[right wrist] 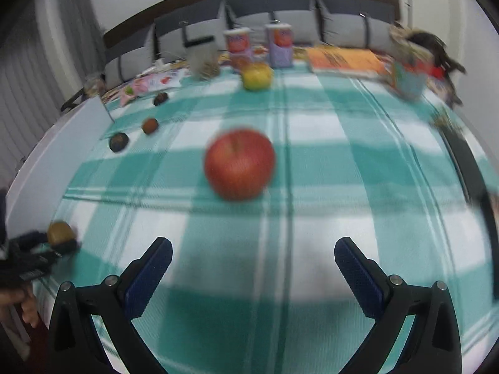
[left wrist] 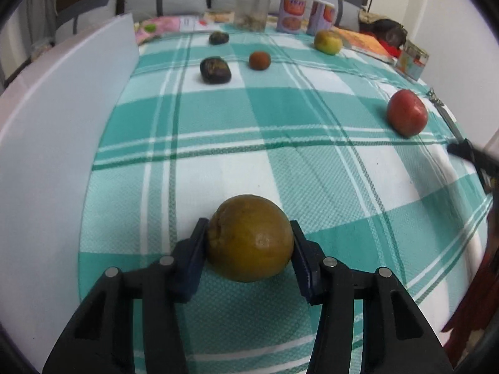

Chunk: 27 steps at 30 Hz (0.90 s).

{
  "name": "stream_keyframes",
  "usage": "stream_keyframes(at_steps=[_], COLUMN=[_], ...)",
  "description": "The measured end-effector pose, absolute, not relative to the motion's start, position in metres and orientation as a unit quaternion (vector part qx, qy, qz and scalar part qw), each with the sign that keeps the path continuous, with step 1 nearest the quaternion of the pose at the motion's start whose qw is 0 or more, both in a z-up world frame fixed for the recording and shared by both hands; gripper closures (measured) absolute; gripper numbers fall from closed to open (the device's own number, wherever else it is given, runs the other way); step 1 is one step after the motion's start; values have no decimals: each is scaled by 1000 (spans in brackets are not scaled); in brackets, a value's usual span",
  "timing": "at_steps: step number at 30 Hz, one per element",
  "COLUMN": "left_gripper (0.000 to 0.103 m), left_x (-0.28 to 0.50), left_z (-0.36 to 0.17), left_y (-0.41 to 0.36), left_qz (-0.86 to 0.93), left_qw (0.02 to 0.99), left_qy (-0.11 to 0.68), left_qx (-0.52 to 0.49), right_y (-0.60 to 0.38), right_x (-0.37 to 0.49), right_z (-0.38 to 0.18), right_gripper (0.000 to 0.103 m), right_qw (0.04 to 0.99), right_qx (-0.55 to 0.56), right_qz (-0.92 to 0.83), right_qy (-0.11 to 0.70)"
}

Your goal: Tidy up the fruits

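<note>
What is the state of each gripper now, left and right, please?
Left gripper: closed on the brownish-yellow fruit, pads against both its sides.
Right gripper: open, holding nothing; the red apple lies ahead of it.

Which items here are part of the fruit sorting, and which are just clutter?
Job: brown-yellow fruit in left gripper; red apple; yellow-green fruit; small reddish fruit; two dark fruits.
Clutter: cartons, clear jar, orange book, tin.
</note>
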<state>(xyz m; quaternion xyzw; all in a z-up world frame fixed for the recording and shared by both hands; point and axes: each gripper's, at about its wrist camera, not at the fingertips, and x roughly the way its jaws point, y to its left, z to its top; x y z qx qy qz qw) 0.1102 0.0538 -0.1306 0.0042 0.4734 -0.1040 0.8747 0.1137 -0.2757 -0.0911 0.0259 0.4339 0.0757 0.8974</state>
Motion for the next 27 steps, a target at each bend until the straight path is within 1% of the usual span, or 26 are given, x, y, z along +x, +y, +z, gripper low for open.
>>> stream_keyframes(at_steps=[3, 6, 7, 8, 9, 12, 17, 22, 27], left_gripper=[53, 53, 53, 53, 53, 53, 53, 53, 53], left_x=[108, 107, 107, 107, 106, 103, 94, 76, 53], left_z=[-129, -126, -125, -125, -124, -120, -99, -55, 3], left_y=[57, 61, 62, 63, 63, 65, 67, 78, 131], left_qz=[-100, -93, -92, -92, -92, -93, -107, -134, -133], left_qw=[873, 871, 870, 870, 870, 871, 872, 873, 876], left_qy=[477, 481, 483, 484, 484, 481, 473, 455, 426], left_qx=[-5, -19, -24, -26, -27, -35, -66, -117, -183], right_y=[-250, -229, -226, -225, -227, -241, -253, -248, -210], right_x=[153, 189, 196, 203, 207, 207, 186, 160, 146], right_z=[-85, -99, -105, -109, -111, -106, -94, -76, -42], right_gripper=[0, 1, 7, 26, 33, 33, 33, 33, 33], right_qw=[892, 870, 864, 860, 859, 863, 856, 839, 831], right_qx=[-30, -86, -96, -99, -96, -43, 16, 73, 90], right_qz=[96, 100, 100, 100, 97, 101, 134, 184, 243], right_qy=[442, 475, 485, 491, 494, 494, 500, 507, 492])
